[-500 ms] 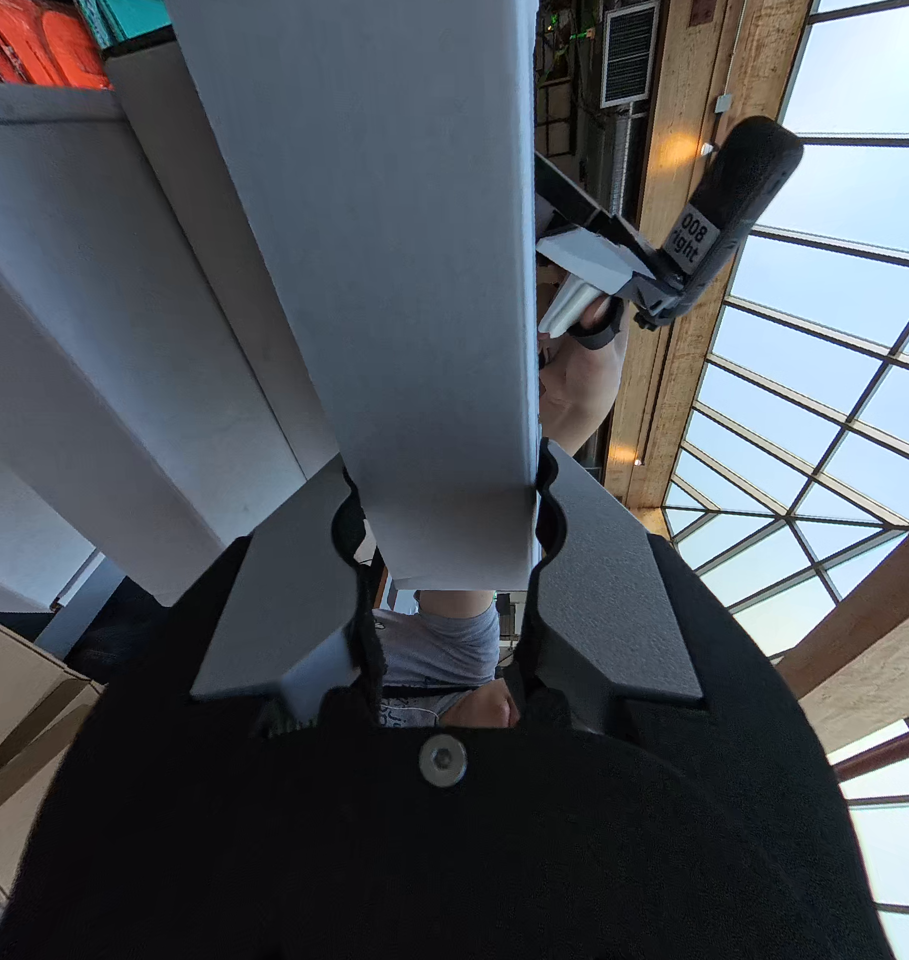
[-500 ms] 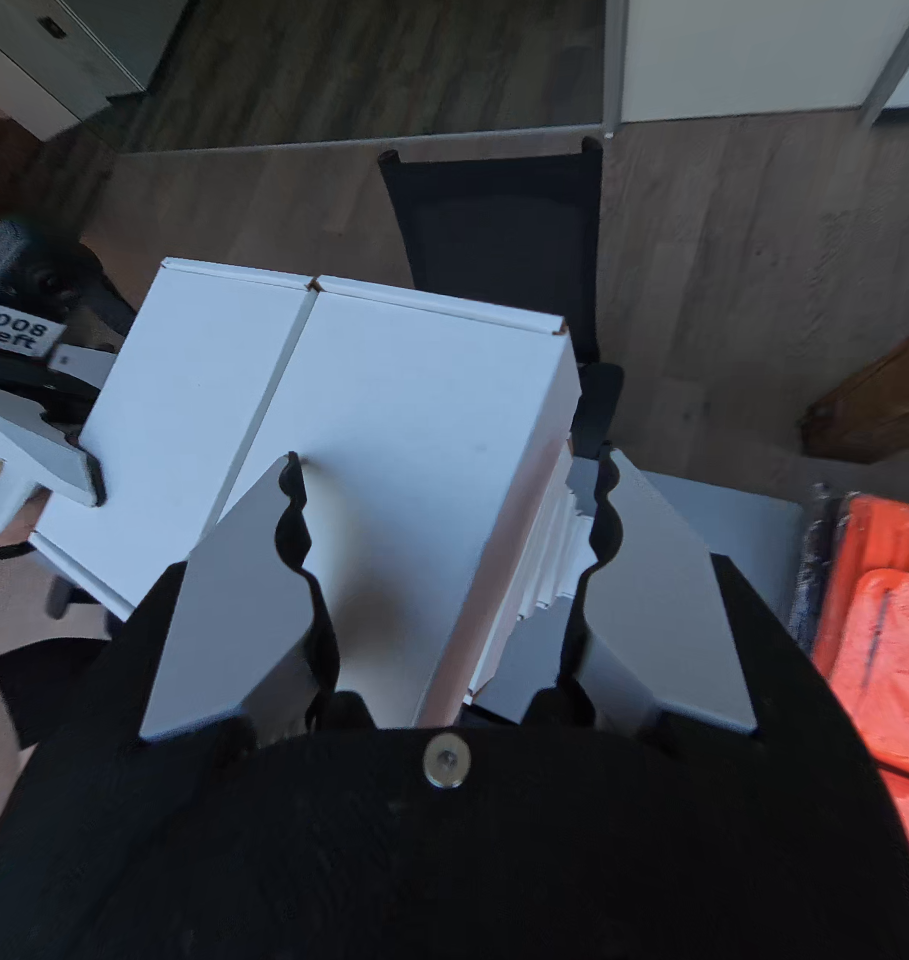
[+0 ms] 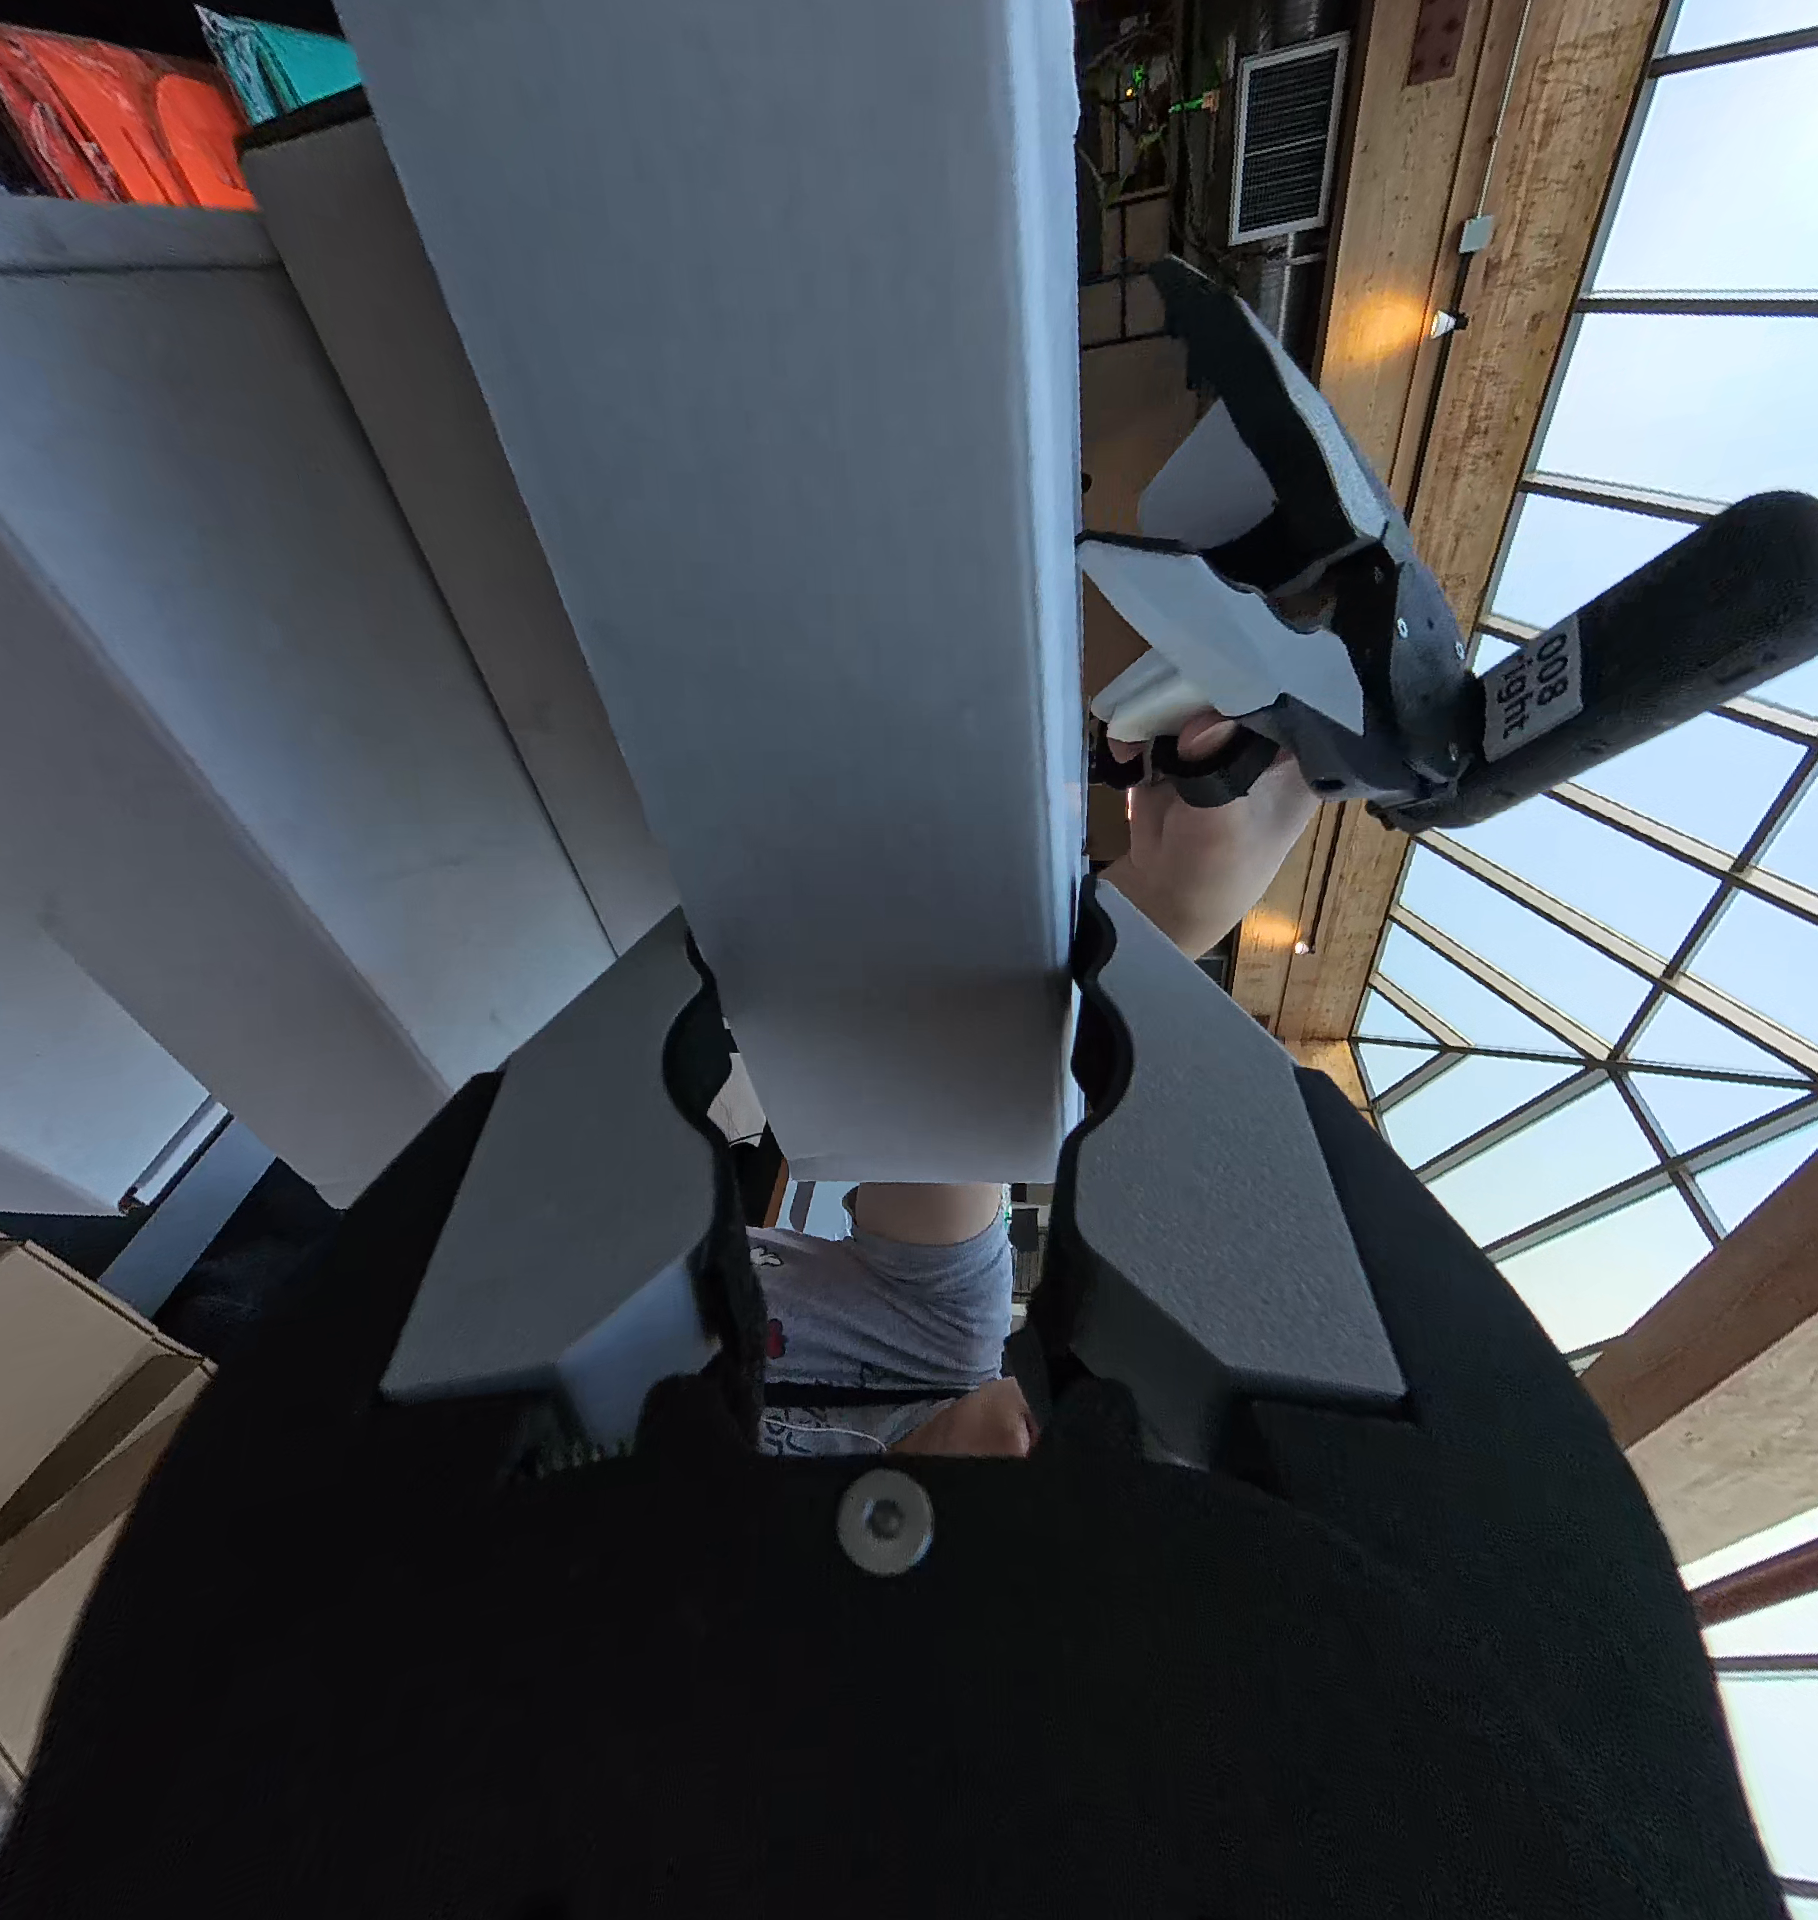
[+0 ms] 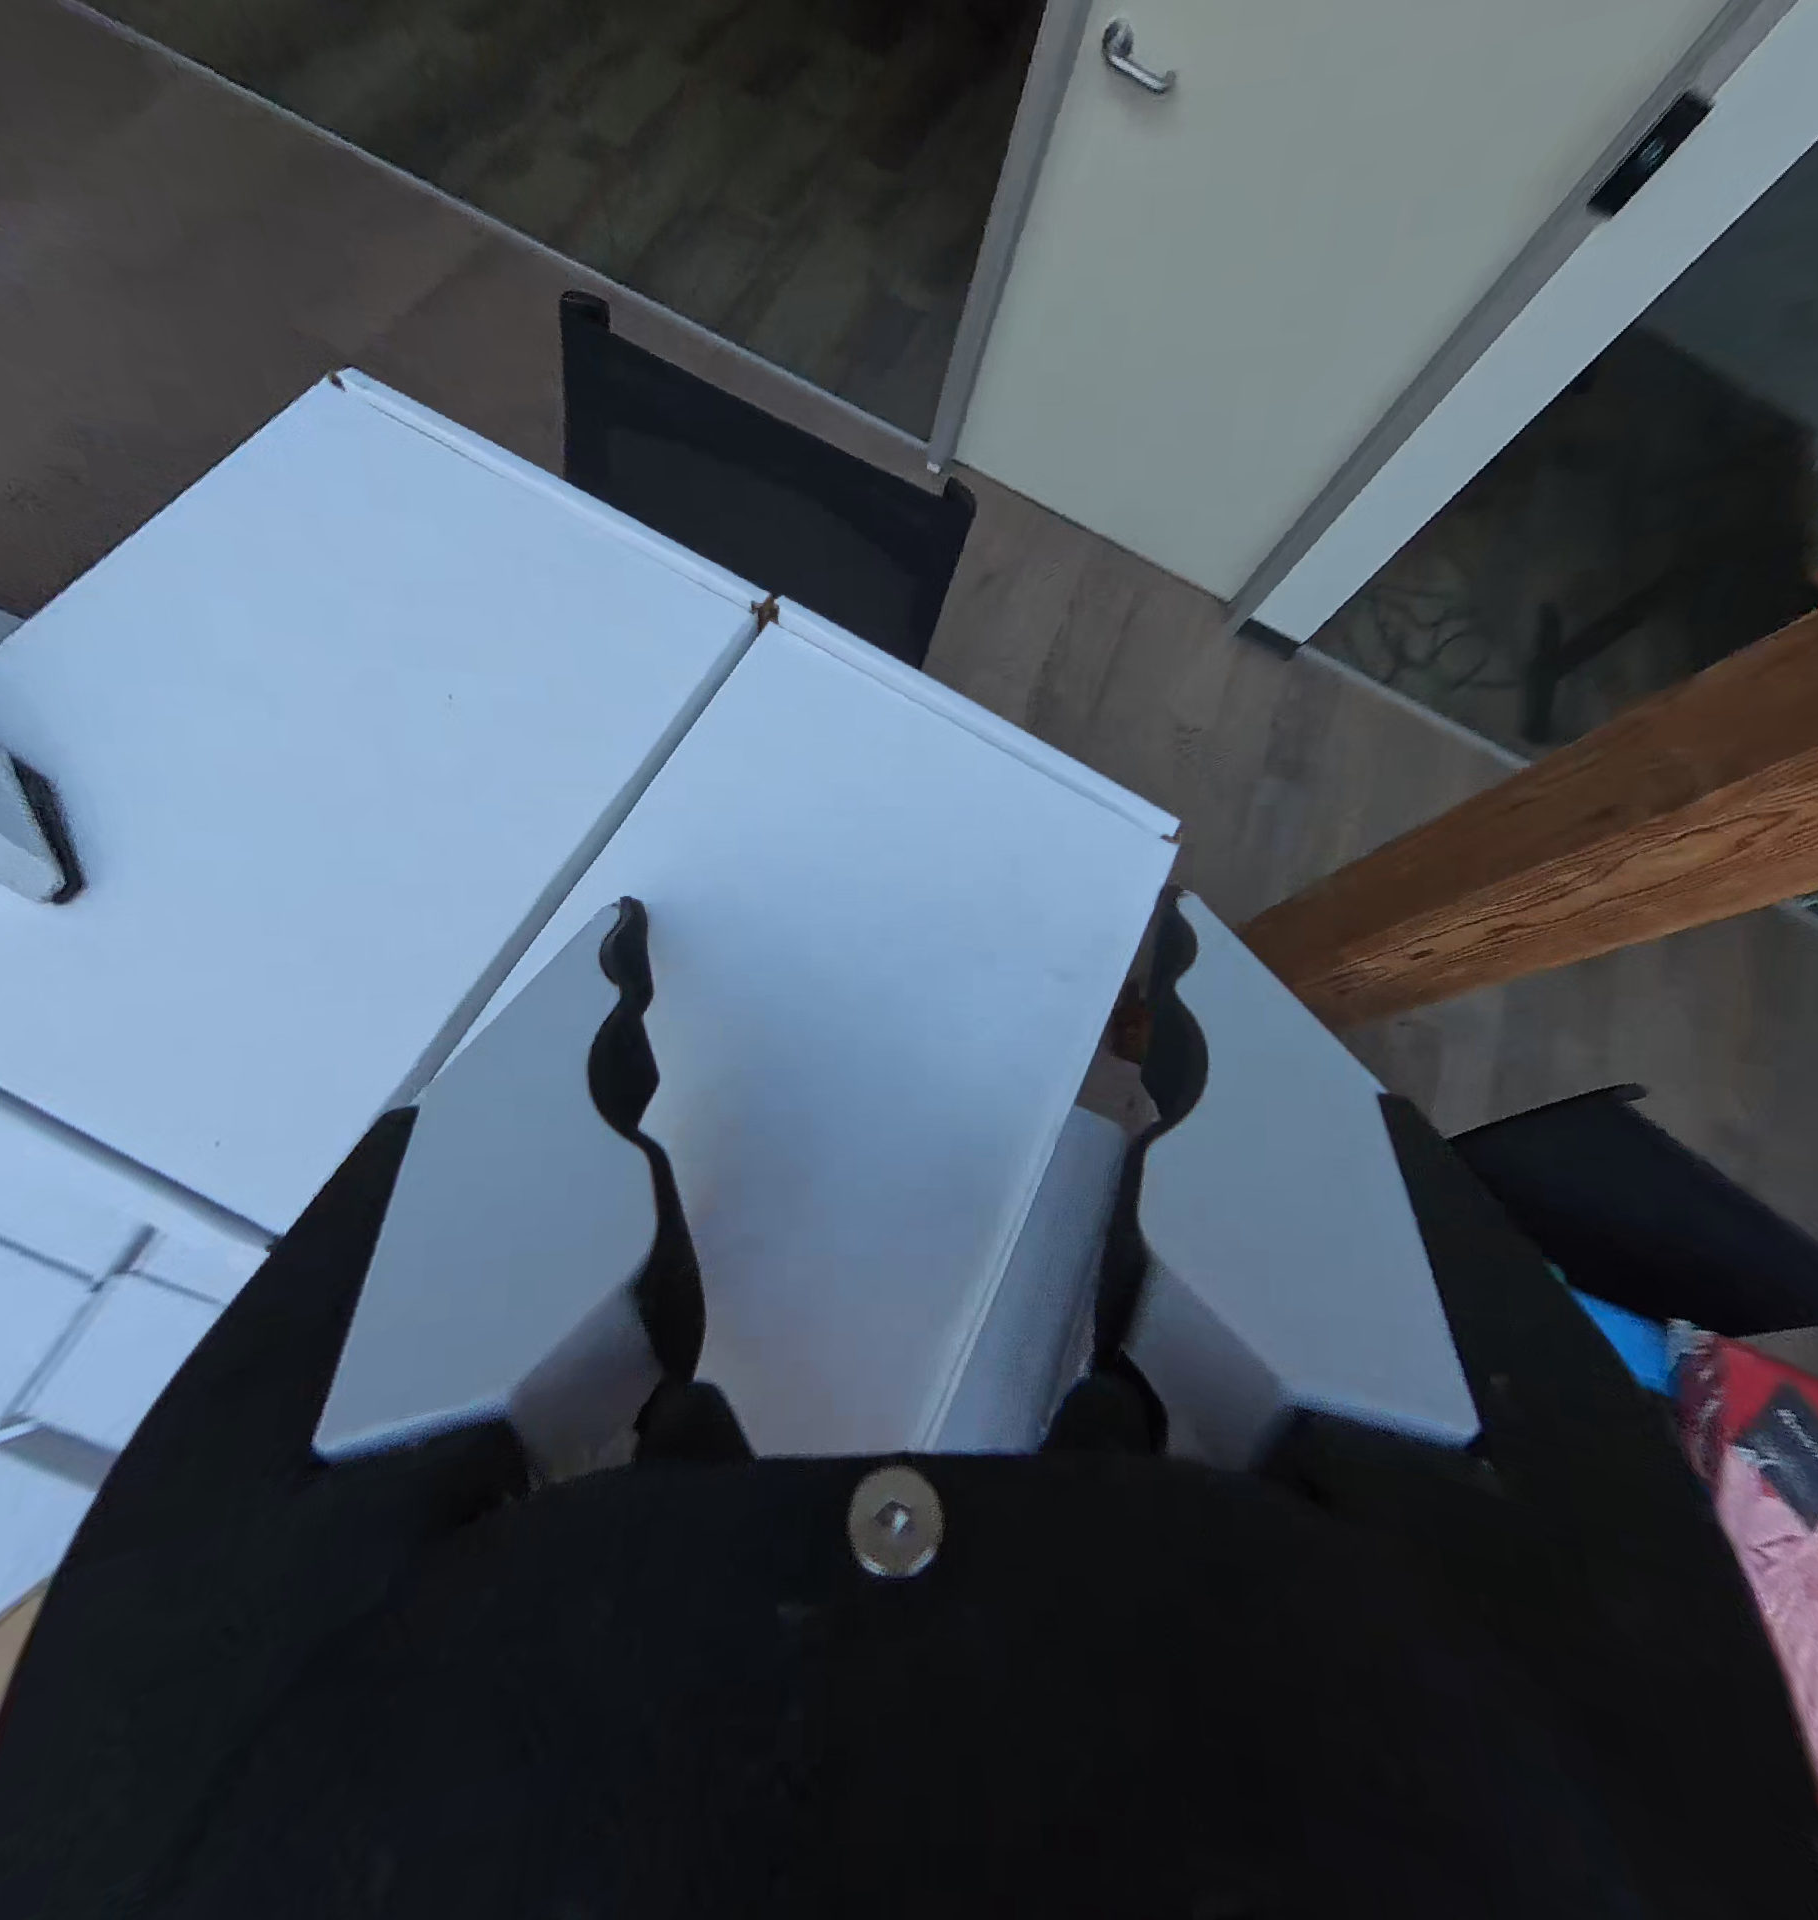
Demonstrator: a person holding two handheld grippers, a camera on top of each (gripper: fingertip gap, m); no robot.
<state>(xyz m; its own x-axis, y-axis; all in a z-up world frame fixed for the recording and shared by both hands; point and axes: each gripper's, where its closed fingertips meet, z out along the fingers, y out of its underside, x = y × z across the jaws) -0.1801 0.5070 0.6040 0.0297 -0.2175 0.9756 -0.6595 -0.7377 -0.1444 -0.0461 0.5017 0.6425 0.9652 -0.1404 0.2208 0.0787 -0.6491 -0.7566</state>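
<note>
My left gripper (image 3: 889, 925) points upward and is shut on the end of a white cardboard box (image 3: 780, 520), with one finger on each side of its thin edge. In the right wrist view the box (image 4: 365, 727) shows two flat white panels joined by a seam, and one left finger (image 4: 1, 831) shows on its left edge. My right gripper (image 4: 897, 904) is open over the right panel, its right finger by the panel's right edge. In the left wrist view the right gripper (image 3: 1133, 436) stands wide open beside the box, held by a hand.
A black chair (image 4: 759, 488) stands behind the box. A white door (image 4: 1300, 260) and a wooden beam (image 4: 1611, 831) lie to the right. Orange packages (image 4: 1798, 1558) and flat white cartons (image 4: 74, 1299) sit below. Brown cardboard boxes (image 3: 43, 1403) and a glass roof (image 3: 1663, 935) show in the left wrist view.
My right gripper has turned and shifted along the box, and more of it shows beside the box's edge. My left gripper still grips the box.
</note>
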